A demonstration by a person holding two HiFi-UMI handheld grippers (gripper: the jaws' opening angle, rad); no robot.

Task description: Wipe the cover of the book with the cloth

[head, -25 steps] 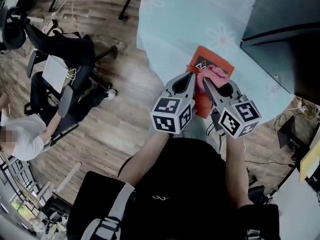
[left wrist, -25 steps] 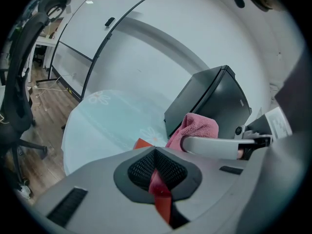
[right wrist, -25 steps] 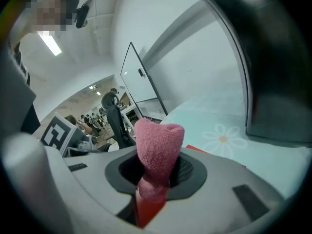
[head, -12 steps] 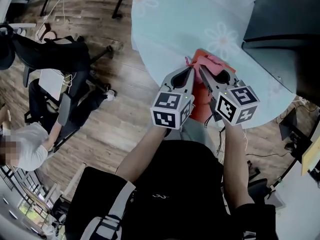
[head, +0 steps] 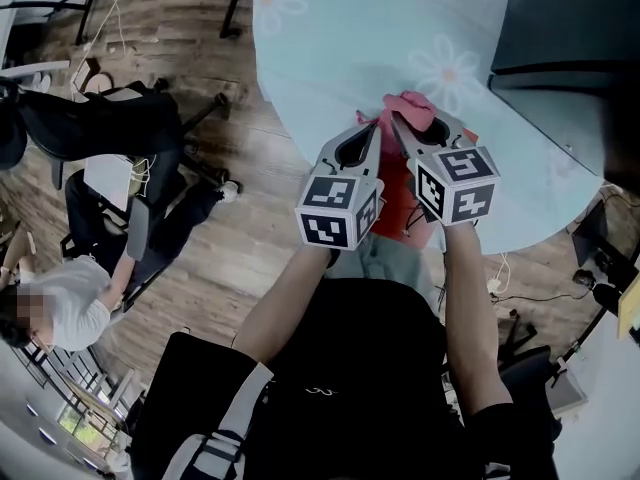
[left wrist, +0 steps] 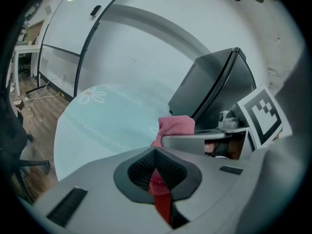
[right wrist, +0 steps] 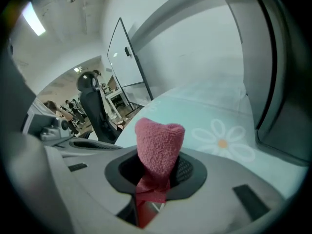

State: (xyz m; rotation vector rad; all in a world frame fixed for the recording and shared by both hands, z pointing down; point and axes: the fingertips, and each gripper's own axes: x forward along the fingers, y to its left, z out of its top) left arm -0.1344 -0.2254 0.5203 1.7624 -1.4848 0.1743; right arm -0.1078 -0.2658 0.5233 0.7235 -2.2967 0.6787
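Note:
A red book (head: 396,196) lies at the near edge of the round pale-blue table (head: 380,38), mostly hidden under both grippers. My right gripper (head: 398,118) is shut on a pink cloth (head: 412,103), which sticks up out of the jaws (right wrist: 158,140) near the book's far end. My left gripper (head: 374,130) sits close beside it on the left, jaws together, with a thin strip of the red book (left wrist: 159,191) showing between them. From the left gripper view the cloth (left wrist: 175,126) sits just beyond the jaw tips (left wrist: 155,152).
A dark box-like unit (head: 560,28) stands on the table's right side, close to the grippers (left wrist: 214,87). Office chairs (head: 130,128) and a seated person (head: 60,308) are on the wooden floor to the left. Cables lie on the floor at right (head: 590,278).
Both grippers have slid together away from me along the book, the cloth going with the right one. More of the book now lies under the gripper bodies.

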